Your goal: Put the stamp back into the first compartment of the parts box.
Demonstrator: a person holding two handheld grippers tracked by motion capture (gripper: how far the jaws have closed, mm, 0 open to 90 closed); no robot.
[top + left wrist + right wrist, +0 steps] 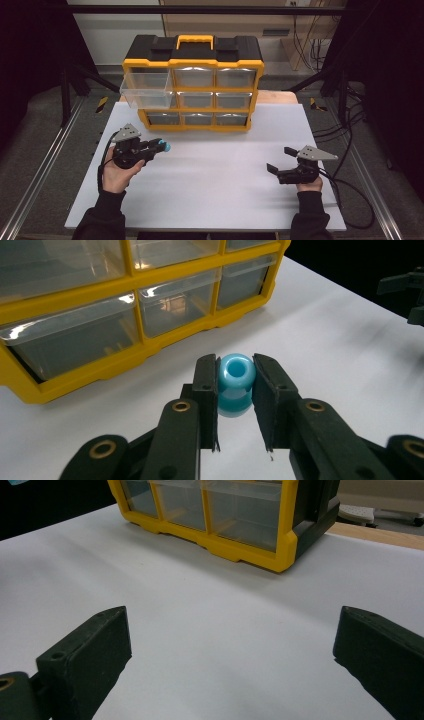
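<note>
High view and both gripper views. The left gripper [159, 146] was held above the white table surface [220, 175], in front of the lower left corner of a yellow-and-black plastic drawer cabinet [193, 82] with clear plastic drawers. Its two black jaws were closed on a small light-blue glossy bead-like piece with a round hole through it [236, 382], one pad pressed against each side; in the left gripper view the hole faced up and towards the camera. Nothing lay on the table between this gripper and the cabinet front.

The cabinet stood at the far middle of the table, with a yellow carrying handle [194, 40] on its black top. Its front showed three rows of three drawers. The top left clear drawer [146, 90] was pulled out well beyond the frame and appeared empty; the other eight sat flush. Their contents could not be made out through the reflections.

The right gripper [280, 160] was held low over the table's right side, well apart from the cabinet and from the left gripper, jaws spread wide with only bare table between them. Black cables [350, 190] trailed off the right edge.
</note>
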